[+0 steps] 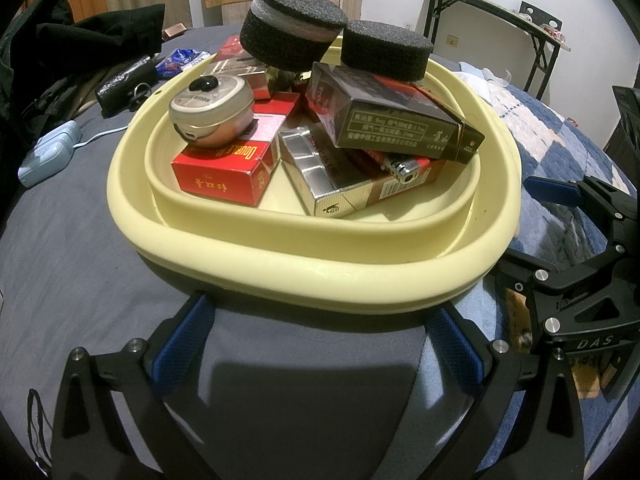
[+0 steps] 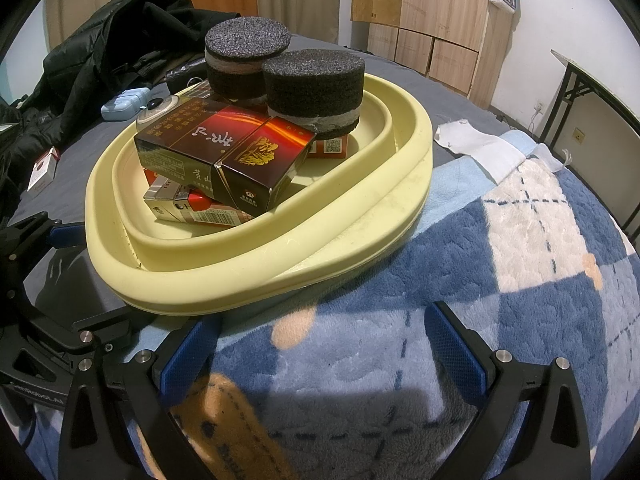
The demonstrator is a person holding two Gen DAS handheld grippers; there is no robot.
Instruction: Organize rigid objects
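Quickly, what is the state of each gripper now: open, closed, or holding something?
Left gripper: open, holding nothing, near the yellow basin.
Right gripper: open, holding nothing, over the blanket.

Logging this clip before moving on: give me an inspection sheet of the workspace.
Surface: bed with grey sheet and checked blanket.
Job's things: yellow basin piled with cigarette packs, dark pack uppermost; round tin; lighter; two foam discs.
Clutter: black jacket, blue case, white cloth.
Grippers: left gripper and right gripper open, empty.
Cables: white cable at the blue case.
Surroundings: wooden cabinets, folding table.
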